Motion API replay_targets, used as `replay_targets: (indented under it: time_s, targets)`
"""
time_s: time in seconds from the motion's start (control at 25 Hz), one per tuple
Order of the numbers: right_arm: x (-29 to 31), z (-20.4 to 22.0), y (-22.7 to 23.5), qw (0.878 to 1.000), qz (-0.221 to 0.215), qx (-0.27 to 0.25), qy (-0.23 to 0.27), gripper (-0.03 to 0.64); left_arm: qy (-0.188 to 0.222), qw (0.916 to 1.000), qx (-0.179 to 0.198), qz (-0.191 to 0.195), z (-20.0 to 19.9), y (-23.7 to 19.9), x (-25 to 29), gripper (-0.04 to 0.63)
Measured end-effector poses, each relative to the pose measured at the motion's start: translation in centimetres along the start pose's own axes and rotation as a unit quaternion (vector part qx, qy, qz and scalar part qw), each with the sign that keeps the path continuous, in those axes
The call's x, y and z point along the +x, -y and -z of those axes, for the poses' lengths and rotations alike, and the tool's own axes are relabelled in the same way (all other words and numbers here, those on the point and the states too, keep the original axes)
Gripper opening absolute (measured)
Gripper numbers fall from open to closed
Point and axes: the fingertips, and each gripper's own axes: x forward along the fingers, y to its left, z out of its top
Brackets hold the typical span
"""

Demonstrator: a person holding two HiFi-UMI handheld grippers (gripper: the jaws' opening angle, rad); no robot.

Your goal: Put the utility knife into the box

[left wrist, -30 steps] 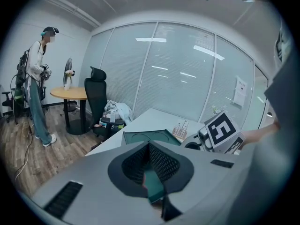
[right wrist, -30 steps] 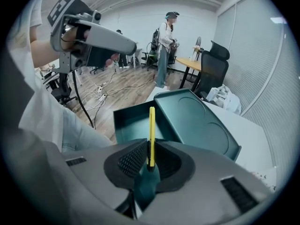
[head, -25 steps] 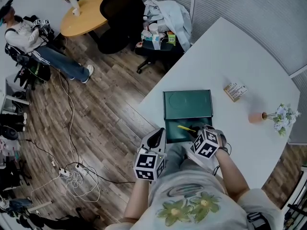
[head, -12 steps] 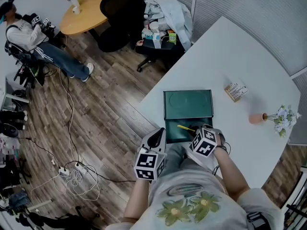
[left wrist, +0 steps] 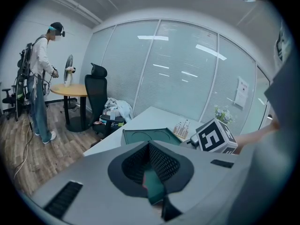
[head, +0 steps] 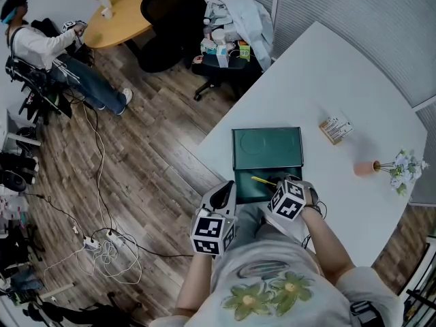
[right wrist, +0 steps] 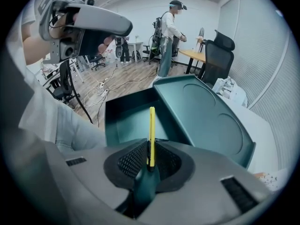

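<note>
A dark green box (head: pixel 240 184) lies open on the white table (head: pixel 320 73), its lid (head: pixel 266 148) folded back on the far side. My right gripper (head: pixel 278 185) hovers over the open tray, pointing steeply down, shut on the yellow utility knife (head: pixel 261 180). In the right gripper view the knife (right wrist: pixel 151 130) stands out of the gripper (right wrist: pixel 151 148) over the box's inside (right wrist: pixel 129 121), next to the lid (right wrist: pixel 206 118). My left gripper (head: pixel 223 192) sits off the table's near edge, left of the box, with nothing between its closed jaws (left wrist: pixel 149 148).
A small carton (head: pixel 334 129) and a pink vase of flowers (head: pixel 373 167) stand on the table to the right. Beyond the table's far-left edge are an office chair piled with clothes (head: pixel 228 29), a round wooden table (head: pixel 119 19), a person (head: pixel 37 46) and floor cables (head: pixel 102 247).
Both grippers and the knife stay where they were. Only the person in the background has shifted toward the round table.
</note>
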Motion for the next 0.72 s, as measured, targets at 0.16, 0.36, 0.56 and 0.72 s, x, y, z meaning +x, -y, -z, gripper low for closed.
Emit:
replay_targets:
  time_s: [0.16, 0.36, 0.56, 0.72]
  targets:
    - [0.5, 0.2, 0.2, 1.000, -0.003, 0.004, -0.005, 0.052, -0.003, 1.0000, 0.000, 0.001, -0.1, -0.2, 0.3, 0.002]
    - [1.1, 0.5, 0.3, 1.000, -0.001, 0.005, -0.013, 0.052, -0.006, 1.0000, -0.001, 0.001, 0.1, -0.5, 0.4, 0.002]
    - [1.7, 0.7, 0.1, 1.000, -0.001, 0.000, -0.021, 0.052, -0.008, 1.0000, -0.004, 0.000, 0.3, -0.7, 0.3, 0.002]
    - [2.0, 0.7, 0.1, 1.000, 0.000, -0.004, -0.028, 0.052, -0.010, 0.9999, -0.006, -0.001, 0.3, -0.9, 0.4, 0.002]
